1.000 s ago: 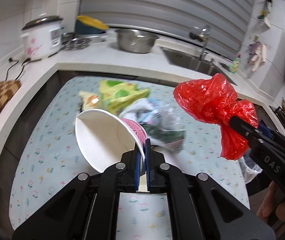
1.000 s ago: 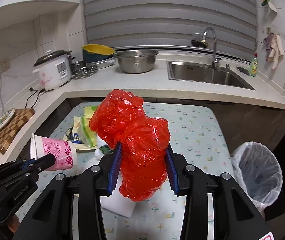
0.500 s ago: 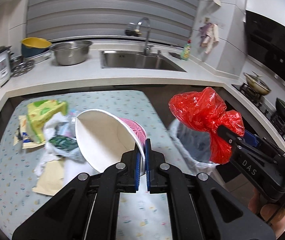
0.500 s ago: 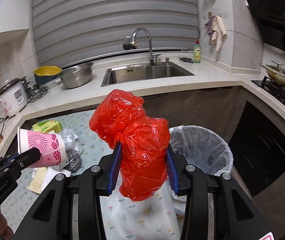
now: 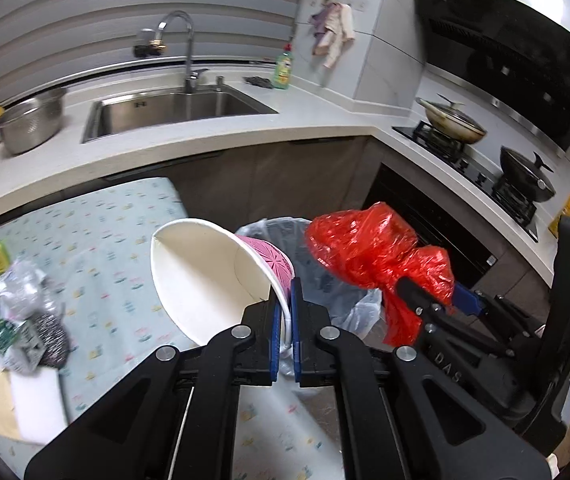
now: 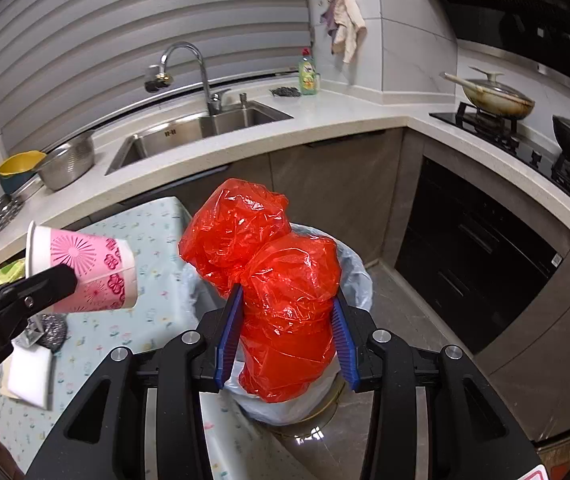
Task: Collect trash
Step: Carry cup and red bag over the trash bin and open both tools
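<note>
A crumpled red plastic bag (image 6: 285,292) and a tipped pink floral paper cup (image 6: 85,276) hang above the white-lined bin (image 6: 359,280).

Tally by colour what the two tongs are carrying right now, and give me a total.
Red: 1, the plastic bag in the right tongs.
Pink and white: 1, the paper cup in the left tongs.
Total: 2, both held near the lined bin.
</note>
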A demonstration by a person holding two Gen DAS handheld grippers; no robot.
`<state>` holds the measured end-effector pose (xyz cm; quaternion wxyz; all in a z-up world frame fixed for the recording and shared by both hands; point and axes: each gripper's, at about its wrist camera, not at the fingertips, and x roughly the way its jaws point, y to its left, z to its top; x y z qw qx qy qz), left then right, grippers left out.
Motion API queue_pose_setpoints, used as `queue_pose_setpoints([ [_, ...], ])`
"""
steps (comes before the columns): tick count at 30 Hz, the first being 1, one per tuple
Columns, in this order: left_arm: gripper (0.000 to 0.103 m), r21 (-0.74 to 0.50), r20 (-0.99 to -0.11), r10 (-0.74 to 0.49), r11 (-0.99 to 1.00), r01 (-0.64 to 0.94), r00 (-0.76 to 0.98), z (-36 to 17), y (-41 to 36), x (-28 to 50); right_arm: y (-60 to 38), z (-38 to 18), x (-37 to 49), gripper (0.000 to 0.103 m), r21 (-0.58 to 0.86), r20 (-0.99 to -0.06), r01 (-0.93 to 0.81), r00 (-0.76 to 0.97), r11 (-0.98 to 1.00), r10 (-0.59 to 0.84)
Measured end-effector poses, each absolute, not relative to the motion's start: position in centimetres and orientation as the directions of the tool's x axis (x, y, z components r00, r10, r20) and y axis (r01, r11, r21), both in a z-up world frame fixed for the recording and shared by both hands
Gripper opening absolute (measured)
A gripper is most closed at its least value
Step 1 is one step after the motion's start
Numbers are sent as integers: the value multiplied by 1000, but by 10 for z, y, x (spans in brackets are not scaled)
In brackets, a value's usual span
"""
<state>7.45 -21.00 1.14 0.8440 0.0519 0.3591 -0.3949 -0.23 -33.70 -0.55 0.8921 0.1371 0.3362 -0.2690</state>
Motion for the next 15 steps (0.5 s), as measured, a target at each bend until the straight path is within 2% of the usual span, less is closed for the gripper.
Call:
queue_pose_setpoints([
  [12,5,-235,-696,-646,618,750,314,-31,-278,110,-382,-35,2,40,79,-709,633,579,770,-403],
  [15,8,-237,-704,-642,616,752,304,-39,-287,118,-385,-40,11,40,76,-714,625,578,777,-395],
])
